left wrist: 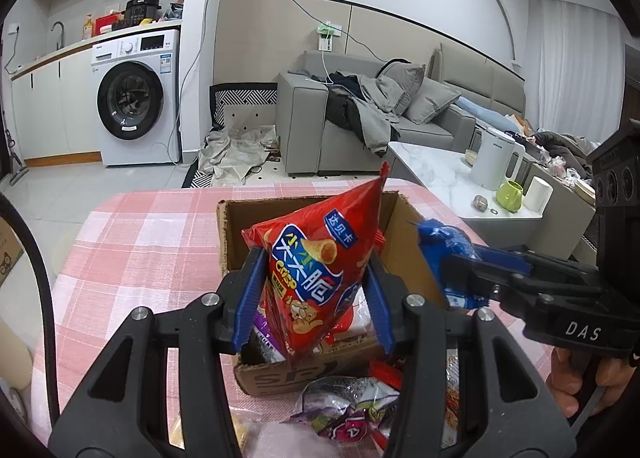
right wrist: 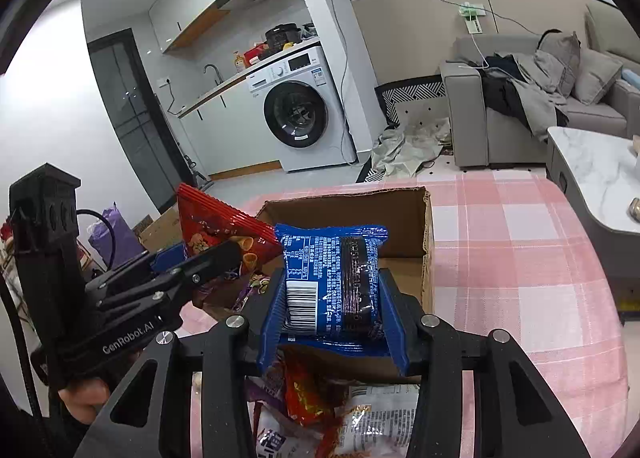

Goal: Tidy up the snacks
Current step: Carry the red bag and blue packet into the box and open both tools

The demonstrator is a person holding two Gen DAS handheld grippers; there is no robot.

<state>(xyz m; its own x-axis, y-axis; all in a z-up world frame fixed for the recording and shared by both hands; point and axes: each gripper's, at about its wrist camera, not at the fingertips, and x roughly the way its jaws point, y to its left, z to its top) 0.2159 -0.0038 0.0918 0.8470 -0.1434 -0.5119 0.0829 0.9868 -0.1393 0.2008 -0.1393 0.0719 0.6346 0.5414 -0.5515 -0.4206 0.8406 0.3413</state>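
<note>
Your left gripper (left wrist: 316, 294) is clamped on a red crisp bag (left wrist: 316, 270), pads pressing both its sides, the bag standing tall between the fingers and poised over the open cardboard box (left wrist: 404, 242). Your right gripper (right wrist: 334, 306) is closed on a blue snack packet (right wrist: 332, 282), barcode side up, held flat across the jaws just above the box's near edge. Directly under both claws, on the near side of the box, loose snacks remain on the pink checked tablecloth (right wrist: 520, 258): a purple-and-white packet (left wrist: 348, 406) below your left fingers, an orange-red wrapper (right wrist: 308, 394) and a silver-white pack (right wrist: 380, 422) below your right. Beyond the fingertips, the box interior shows a few packets already lying in it at the left, though most of its floor looks bare. Judgement: sorting is early to midway, with two items in hand to drop and several more behind the claws left to collect.
</note>
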